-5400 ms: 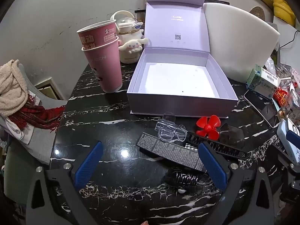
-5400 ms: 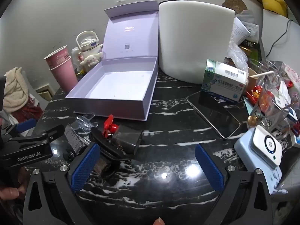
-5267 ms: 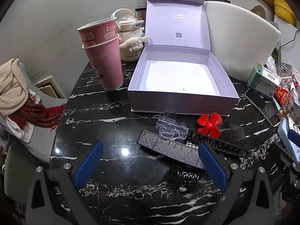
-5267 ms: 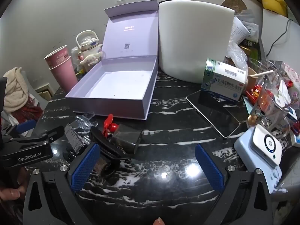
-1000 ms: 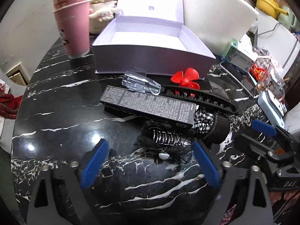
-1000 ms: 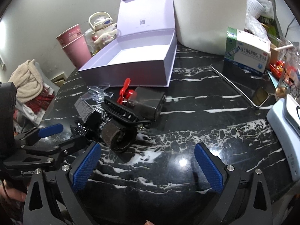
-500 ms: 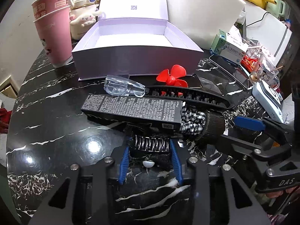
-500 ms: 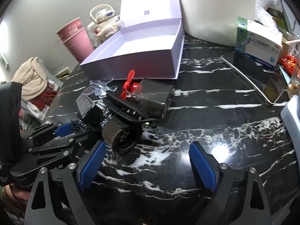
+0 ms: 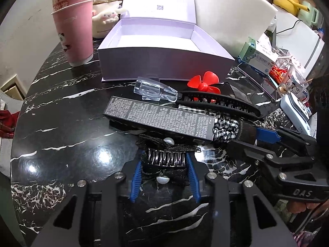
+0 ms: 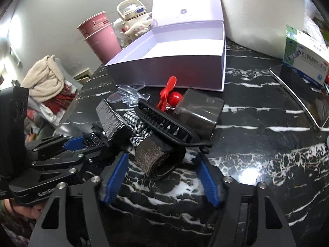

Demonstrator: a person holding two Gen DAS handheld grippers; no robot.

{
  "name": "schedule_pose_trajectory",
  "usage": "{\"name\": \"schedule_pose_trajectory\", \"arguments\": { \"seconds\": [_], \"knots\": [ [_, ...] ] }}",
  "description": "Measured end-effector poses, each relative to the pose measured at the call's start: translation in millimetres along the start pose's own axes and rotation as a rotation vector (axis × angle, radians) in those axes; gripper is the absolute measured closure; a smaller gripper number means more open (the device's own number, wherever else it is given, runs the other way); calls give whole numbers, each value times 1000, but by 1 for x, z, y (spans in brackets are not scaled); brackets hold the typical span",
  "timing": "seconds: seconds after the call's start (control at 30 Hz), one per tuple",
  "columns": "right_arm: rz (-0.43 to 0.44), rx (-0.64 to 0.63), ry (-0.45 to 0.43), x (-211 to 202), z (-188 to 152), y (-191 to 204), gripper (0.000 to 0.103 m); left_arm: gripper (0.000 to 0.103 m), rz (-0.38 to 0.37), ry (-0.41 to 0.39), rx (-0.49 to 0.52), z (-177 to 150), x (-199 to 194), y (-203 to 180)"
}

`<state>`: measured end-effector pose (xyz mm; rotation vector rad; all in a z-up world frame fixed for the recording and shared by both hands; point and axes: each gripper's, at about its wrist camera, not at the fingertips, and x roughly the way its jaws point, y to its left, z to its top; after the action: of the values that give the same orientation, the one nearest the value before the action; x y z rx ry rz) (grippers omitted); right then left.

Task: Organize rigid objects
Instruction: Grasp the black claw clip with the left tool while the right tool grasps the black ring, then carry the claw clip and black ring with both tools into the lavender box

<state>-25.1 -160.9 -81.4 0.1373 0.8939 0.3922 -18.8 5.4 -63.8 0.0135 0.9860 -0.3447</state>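
1. Left claw (image 9: 164, 177), seen from its own wrist, is clenched on the black hair clip (image 9: 165, 158) at six o'clock on the tabletop (image 9: 61, 123); it should be lifted straight, clear of the long black box (image 9: 160, 117).
2. Right claw (image 10: 162, 177), jaws just closing, is not yet pressed on the dark roll (image 10: 160, 160) between them; centring is advised. The lilac box (image 10: 174, 61) is open at twelve o'clock.

Glossy black marble table (image 9: 61, 123), matt lilac cardboard box (image 9: 160, 65).

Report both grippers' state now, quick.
Left gripper: shut on the black hair claw.
Right gripper: jaws just closing around the dark roll, not yet pressing.
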Motion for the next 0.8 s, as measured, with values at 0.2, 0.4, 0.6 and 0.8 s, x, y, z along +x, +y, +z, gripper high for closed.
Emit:
{"name": "schedule_pose_trajectory", "arguments": {
  "seconds": [0.2,0.4,0.6,0.8],
  "knots": [
    [0,-3,3,-3,0,-3,55,64,-8,3,-7,1,0,0],
    [-17,-27,-1,-12,-4,-1,55,64,-17,4,-17,1,-1,0],
    [-33,-33,-15,-25,-11,-5,55,64,-26,5,-21,-3,-4,-2],
    [-97,-41,-13,-33,-18,-12,55,64,-27,1,-22,-5,-6,-3]
  ]
}}
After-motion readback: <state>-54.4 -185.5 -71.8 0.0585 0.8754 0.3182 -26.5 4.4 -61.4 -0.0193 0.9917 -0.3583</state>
